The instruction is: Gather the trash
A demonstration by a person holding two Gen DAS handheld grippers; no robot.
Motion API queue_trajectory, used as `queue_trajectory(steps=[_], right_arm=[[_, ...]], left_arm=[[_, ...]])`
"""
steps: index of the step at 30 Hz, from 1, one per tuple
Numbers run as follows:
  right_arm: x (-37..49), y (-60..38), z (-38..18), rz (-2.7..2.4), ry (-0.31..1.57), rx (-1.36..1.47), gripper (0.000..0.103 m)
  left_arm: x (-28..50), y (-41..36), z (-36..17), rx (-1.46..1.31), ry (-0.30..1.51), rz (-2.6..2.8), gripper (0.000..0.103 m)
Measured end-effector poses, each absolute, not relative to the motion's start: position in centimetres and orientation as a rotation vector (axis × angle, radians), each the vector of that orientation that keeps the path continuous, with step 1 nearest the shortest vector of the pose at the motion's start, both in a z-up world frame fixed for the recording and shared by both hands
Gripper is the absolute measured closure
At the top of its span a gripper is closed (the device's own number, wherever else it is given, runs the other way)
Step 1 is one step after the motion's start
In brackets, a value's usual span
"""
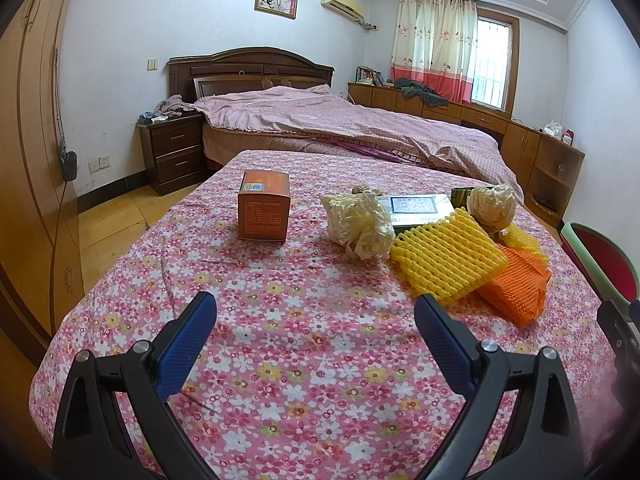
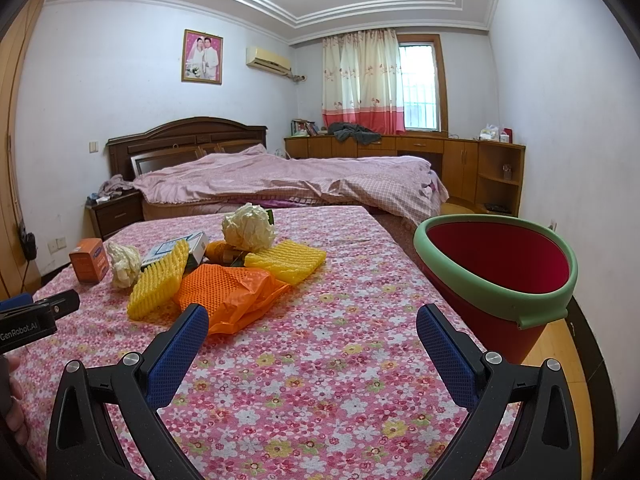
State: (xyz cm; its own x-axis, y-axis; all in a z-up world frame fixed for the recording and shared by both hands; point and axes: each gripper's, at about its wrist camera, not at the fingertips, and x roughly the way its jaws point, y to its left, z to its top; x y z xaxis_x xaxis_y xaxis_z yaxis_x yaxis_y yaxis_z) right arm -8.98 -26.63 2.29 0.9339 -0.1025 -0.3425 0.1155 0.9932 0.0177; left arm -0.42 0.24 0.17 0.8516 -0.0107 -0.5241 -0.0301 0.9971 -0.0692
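Both tools, left tool (image 1: 316, 316) and right tool (image 2: 312, 330), spread, empty; nothing collected yet. Next: right tool pinches orange net (image 2: 224, 288), carries to bin (image 2: 496, 292) at bench's right edge.

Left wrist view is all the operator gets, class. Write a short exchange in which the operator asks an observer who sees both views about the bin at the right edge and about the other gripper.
Operator: I see only a sliver of the bin at my right edge. Is there anything in it?
Observer: The right wrist view shows the bin tilted at the table's right side, and no trash shows on the part of its red inside that is visible.
Operator: Only a corner of the right gripper shows for me. Is it carrying anything?
Observer: No. The right gripper has its jaws wide open over the flowered cloth, with nothing between them.
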Motion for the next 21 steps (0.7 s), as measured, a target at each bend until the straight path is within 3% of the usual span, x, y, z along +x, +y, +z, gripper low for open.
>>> queue_trajectory(steps=[21], right_arm=[[-8.93, -26.59, 2.31, -0.102, 0.349, 0.035, 0.000]], left_arm=[[-0.41, 0.30, 0.20, -0.080, 0.553, 0.009, 0.005]])
